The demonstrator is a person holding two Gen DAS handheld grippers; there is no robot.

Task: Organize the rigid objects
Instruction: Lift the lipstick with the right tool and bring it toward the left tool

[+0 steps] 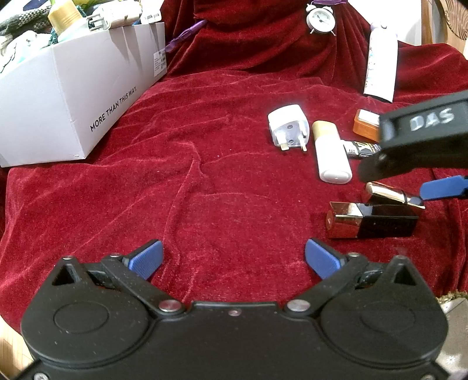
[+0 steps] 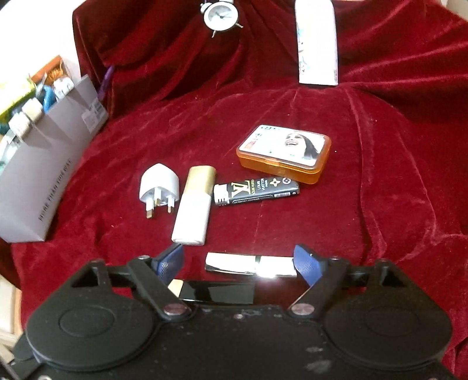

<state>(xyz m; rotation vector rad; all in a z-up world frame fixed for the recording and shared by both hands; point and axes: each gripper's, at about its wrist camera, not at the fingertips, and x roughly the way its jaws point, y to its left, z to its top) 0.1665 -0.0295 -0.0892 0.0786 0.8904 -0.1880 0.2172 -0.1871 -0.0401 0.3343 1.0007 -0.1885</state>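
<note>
My right gripper (image 2: 238,263) stands open over a silver lipstick tube (image 2: 228,263) that lies crosswise between its fingers. The right pad is near the tube's right end and the left pad is well clear of it. Just below the tube lies a black-and-gold case (image 2: 216,295). In the left wrist view, the right gripper's blue finger (image 1: 441,190) is at the tube (image 1: 389,194), above the case (image 1: 371,223). My left gripper (image 1: 234,260) is open and empty over bare red velvet.
A white plug (image 2: 159,187), a white-and-gold tube (image 2: 194,210), a black lighter (image 2: 257,190) and an orange box (image 2: 285,153) lie ahead. A grey cardboard box (image 1: 73,105) holding several items stands at left. An alarm clock (image 2: 220,13) and a white bottle (image 2: 317,43) are at the back.
</note>
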